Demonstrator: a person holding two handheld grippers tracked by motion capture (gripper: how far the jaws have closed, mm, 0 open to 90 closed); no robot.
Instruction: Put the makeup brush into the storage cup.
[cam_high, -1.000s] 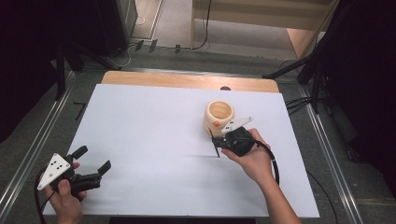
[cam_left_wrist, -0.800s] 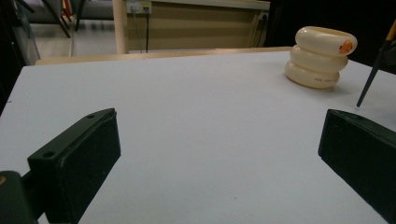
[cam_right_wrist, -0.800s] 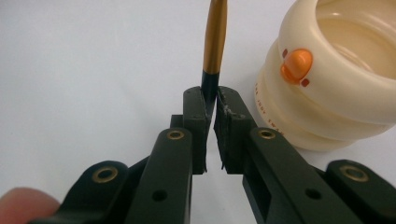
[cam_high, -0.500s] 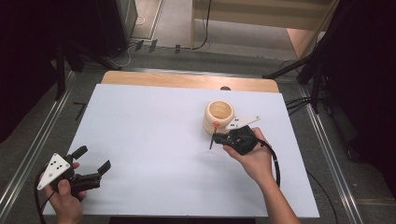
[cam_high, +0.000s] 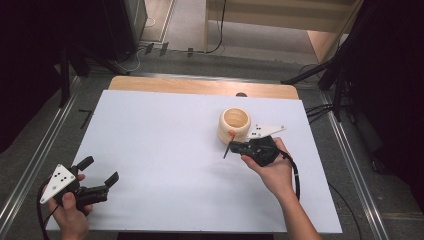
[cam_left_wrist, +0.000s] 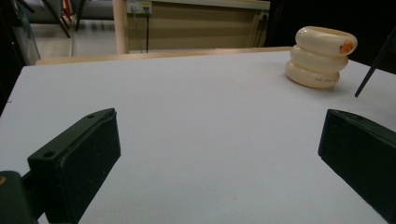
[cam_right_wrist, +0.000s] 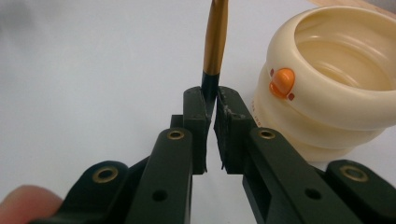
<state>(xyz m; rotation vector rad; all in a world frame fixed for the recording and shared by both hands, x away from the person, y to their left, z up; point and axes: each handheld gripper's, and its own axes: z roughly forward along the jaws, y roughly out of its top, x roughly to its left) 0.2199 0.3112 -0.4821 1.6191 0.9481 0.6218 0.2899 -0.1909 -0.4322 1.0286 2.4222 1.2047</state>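
Note:
A cream ringed pot with an orange beak on its side stands right of the white sheet's middle, also seen as the pot and the pot. My right gripper hovers just in front of it, shut on a thin pen with a brown barrel and dark end. The pen slants down to the left, its far end free beside the pot; the pen shows as a dark stick. My left gripper rests open at the sheet's near left corner, with nothing between its jaws.
The white sheet covers the table, with a wooden strip along its far edge. Metal rails run down both sides. A dark stand and cables lie beyond the far right corner.
My right gripper with the pen has drifted a little toward the pot and away from me. The left gripper has stayed where it was.

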